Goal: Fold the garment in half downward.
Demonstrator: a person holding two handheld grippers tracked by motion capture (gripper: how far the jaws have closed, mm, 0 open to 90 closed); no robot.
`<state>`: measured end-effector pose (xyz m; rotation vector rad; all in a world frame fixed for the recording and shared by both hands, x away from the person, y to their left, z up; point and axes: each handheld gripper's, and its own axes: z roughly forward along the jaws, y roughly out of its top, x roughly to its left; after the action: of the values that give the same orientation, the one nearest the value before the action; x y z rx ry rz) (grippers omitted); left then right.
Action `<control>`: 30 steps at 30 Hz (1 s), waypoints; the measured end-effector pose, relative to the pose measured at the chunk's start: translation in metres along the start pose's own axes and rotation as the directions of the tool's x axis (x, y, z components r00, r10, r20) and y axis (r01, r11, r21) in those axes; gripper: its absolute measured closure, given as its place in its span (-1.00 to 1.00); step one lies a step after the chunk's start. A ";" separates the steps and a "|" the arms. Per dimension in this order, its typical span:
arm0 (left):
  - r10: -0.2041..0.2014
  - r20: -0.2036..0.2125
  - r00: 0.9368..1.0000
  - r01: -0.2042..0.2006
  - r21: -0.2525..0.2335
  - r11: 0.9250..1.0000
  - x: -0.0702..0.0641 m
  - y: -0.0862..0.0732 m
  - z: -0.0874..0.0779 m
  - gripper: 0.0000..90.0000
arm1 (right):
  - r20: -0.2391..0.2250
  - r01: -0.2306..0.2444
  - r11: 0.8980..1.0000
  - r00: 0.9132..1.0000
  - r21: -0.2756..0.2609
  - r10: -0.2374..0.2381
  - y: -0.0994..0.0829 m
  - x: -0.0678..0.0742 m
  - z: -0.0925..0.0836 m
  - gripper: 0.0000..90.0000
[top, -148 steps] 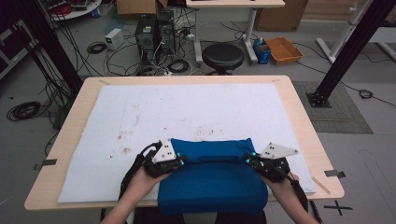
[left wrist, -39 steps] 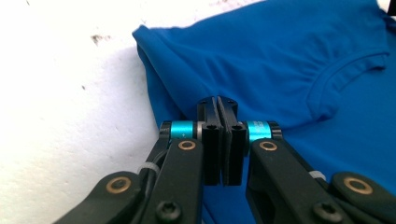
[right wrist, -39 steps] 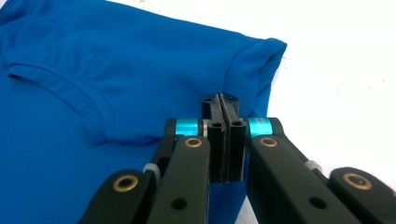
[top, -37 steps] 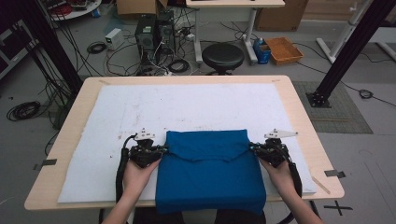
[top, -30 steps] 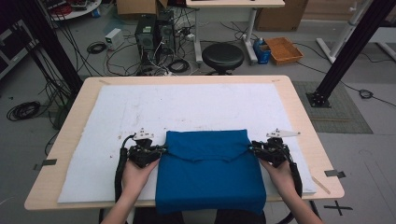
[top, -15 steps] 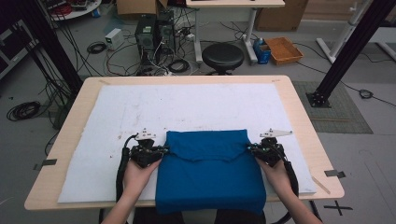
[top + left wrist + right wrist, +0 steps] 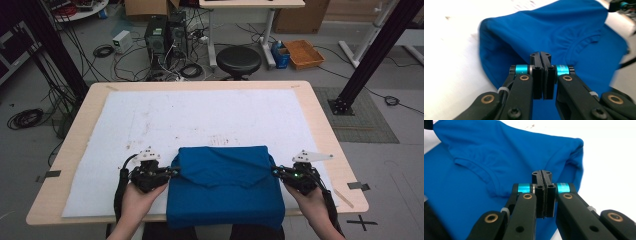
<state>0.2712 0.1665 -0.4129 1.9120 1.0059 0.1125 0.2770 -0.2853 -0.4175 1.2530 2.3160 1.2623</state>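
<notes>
Both hands have drawn in against the sides of the blue shirt (image 7: pixel 224 186) since a second ago, and the right gripper (image 7: pixel 278 171), whose jaws have just been closing, now shows them pressed flat together with no cloth visibly between them in the right gripper view. The left gripper (image 7: pixel 172 172) has its jaws shut as well, tips just at the shirt's left edge; whether either pinches a thin layer of fabric cannot be told from these views. A few seconds back the grippers stood at the far edge of the fold; now they sit lower, at mid-height of the sides. That suggests the first fold is finished and the side edges are being taken up or smoothed for the next one.

The shirt lies folded at the near middle of the white mat (image 7: pixel 200 115), collar showing on top, its near edge hanging over the front of the tabletop (image 7: pixel 320 115). Far half of the mat is bare, so there is open room to fold away from the person. Sideways room is narrower: the right gripper is near the mat's right border.
</notes>
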 end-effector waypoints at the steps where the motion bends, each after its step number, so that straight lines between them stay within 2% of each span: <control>1: 0.002 0.009 1.000 -0.002 0.000 1.000 -0.004 -0.003 -0.005 0.96 | -0.009 -0.001 1.000 1.000 -0.005 0.001 -0.002 0.003 -0.006 1.00; 7: 0.027 0.050 0.998 -0.028 0.037 0.999 -0.034 -0.029 -0.031 0.96 | -0.037 0.035 0.999 0.999 0.005 -0.035 -0.024 0.022 -0.037 1.00; 11: 0.045 0.064 0.997 -0.049 0.070 0.996 -0.050 -0.048 -0.037 0.96 | -0.036 0.078 0.997 0.996 0.029 -0.077 -0.042 0.033 -0.051 1.00; 15: 0.076 0.065 0.995 -0.083 0.106 0.991 -0.062 -0.062 -0.038 0.96 | -0.044 0.108 0.993 0.993 0.055 -0.106 -0.054 0.041 -0.058 1.00; 18: 0.093 0.062 0.994 -0.101 0.136 0.986 -0.065 -0.069 -0.037 0.96 | -0.039 0.147 0.986 0.989 0.078 -0.144 -0.062 0.046 -0.060 1.00; 24: 0.098 0.048 0.994 -0.105 0.185 0.977 -0.065 -0.079 -0.033 0.96 | -0.033 0.210 0.969 0.978 0.130 -0.207 -0.073 0.055 -0.060 1.00; 30: 0.109 0.048 0.993 -0.117 0.237 0.964 -0.062 -0.084 -0.027 0.96 | -0.053 0.255 0.951 0.967 0.174 -0.249 -0.078 0.059 -0.056 1.00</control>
<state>0.1684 0.1617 -0.4431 2.1846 0.9203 0.0238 0.1655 -0.2931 -0.4319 0.9503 2.5611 1.0137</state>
